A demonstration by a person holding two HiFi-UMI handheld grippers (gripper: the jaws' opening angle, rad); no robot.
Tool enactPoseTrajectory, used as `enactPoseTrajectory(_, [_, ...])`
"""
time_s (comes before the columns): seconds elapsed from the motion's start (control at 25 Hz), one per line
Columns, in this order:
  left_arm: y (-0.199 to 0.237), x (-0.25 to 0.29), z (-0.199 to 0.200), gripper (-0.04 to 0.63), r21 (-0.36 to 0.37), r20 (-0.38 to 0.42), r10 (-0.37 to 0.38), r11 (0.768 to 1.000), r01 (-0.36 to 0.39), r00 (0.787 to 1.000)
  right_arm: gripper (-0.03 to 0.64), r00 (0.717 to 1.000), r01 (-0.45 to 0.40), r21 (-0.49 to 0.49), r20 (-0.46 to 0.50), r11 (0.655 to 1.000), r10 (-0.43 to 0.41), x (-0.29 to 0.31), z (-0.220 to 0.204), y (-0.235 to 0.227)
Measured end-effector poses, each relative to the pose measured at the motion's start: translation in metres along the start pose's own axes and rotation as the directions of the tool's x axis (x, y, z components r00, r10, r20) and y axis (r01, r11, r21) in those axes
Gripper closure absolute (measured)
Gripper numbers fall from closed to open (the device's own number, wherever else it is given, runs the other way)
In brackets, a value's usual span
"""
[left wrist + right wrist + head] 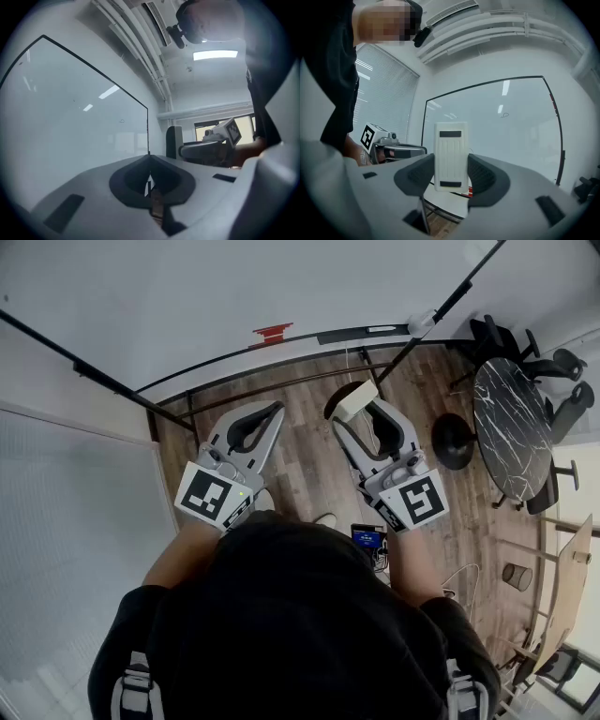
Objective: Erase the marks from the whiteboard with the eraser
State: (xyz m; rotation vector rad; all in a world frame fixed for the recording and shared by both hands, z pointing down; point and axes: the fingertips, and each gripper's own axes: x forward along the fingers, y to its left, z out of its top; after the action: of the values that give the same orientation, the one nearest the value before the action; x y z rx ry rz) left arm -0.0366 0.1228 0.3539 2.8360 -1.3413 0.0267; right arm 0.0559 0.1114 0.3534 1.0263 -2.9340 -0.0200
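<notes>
The whiteboard stands in front of me, white with a black frame. In the right gripper view one small scribble shows on the whiteboard; the left gripper view shows the same small mark. My right gripper is shut on a white ribbed eraser, held upright between the jaws and a little short of the board. My left gripper is shut with nothing in it, level with the right one and to its left.
A red object sits on the board's bottom rail. A round marble table with black chairs stands to the right, a black round base beside it. A window with blinds is at the left. The floor is wood.
</notes>
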Motion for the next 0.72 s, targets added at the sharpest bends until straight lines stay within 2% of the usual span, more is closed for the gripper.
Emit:
enactPoseTrajectory(0.4, [0.006,-0.016,-0.002,0.591,0.009,0.001,0.016,1.0,-0.016,1.0,0.397,0.998,-0.047,0.014,-0.036,0.999,0.047,0.008,-0.012,0.023])
enactPoseTrajectory(0.72, [0.029,-0.037,-0.004,0.591,-0.014,-0.005,0.023,1.0,-0.023,1.0,0.396,0.995,-0.071,0.023,-0.066,0.997,0.073,0.033,-0.014,0.045])
